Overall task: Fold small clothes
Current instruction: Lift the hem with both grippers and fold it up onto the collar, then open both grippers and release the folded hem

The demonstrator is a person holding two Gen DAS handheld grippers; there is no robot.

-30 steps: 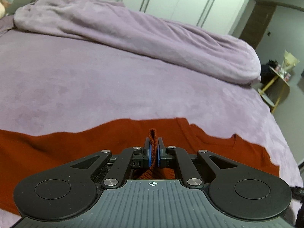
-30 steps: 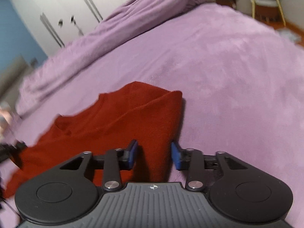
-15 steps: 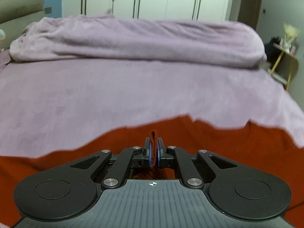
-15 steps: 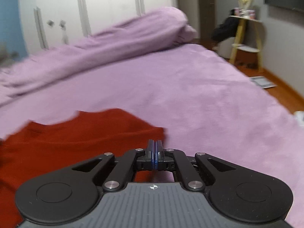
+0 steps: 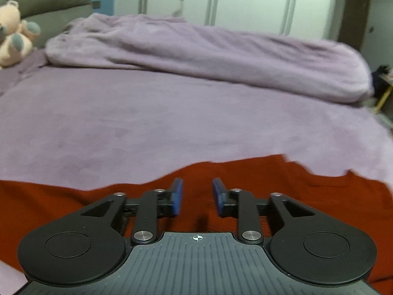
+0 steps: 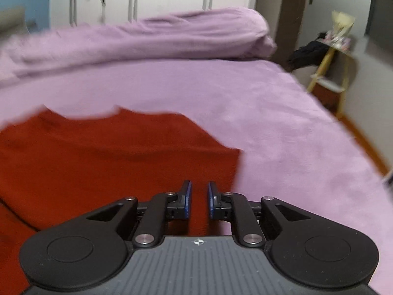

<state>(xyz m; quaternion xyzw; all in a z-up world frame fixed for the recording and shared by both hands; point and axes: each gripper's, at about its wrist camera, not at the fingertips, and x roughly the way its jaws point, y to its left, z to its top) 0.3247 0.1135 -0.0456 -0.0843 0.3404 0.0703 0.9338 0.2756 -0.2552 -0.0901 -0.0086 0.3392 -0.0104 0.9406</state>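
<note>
No writing legible anywhere. Red garment [image 5: 258, 184] flat on the near part of the purple bed [image 5: 172, 123], right edge showing in the right view [image 6: 122, 167] with bare bed beyond it, rolled blanket [image 5: 221, 54] well apart at the far side. Left tool [image 5: 196, 195] opening, blue pads [image 5: 176, 196] apart over the cloth with no fold pinched as a second ago; right tool [image 6: 198, 200] opening too, narrow gap above the garment's right edge, nothing clamped.
</note>
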